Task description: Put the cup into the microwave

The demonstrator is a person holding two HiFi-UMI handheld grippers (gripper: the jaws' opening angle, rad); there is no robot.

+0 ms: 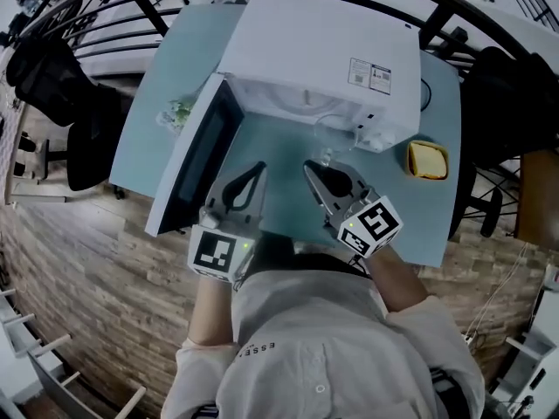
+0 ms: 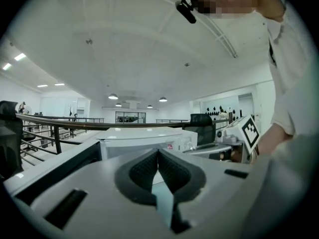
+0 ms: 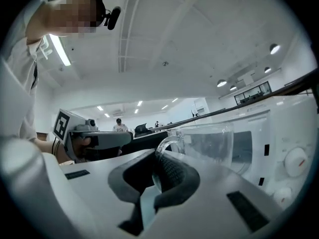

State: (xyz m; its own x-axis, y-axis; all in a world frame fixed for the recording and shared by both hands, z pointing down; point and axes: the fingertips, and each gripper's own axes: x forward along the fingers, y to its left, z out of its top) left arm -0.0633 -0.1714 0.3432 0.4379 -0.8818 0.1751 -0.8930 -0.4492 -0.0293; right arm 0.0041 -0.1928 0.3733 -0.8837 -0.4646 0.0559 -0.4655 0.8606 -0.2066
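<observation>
A clear glass cup (image 1: 335,138) hangs just in front of the white microwave (image 1: 323,59), whose door (image 1: 196,155) stands swung open to the left. My right gripper (image 1: 313,169) is shut on the cup's handle. In the right gripper view the handle (image 3: 162,151) sits pinched between the dark pads, and the cup body (image 3: 212,144) stands beyond the tips, in front of the microwave's front (image 3: 279,138). My left gripper (image 1: 260,168) hovers over the table beside the open door, shut with nothing in it. Its pads (image 2: 149,171) meet in the left gripper view.
The microwave sits on a pale blue table (image 1: 288,190). A yellow object (image 1: 426,160) lies at the table's right, a small greenish thing (image 1: 177,112) behind the door. Black chairs (image 1: 52,77) flank the table, and a dark railing (image 1: 105,24) runs behind it.
</observation>
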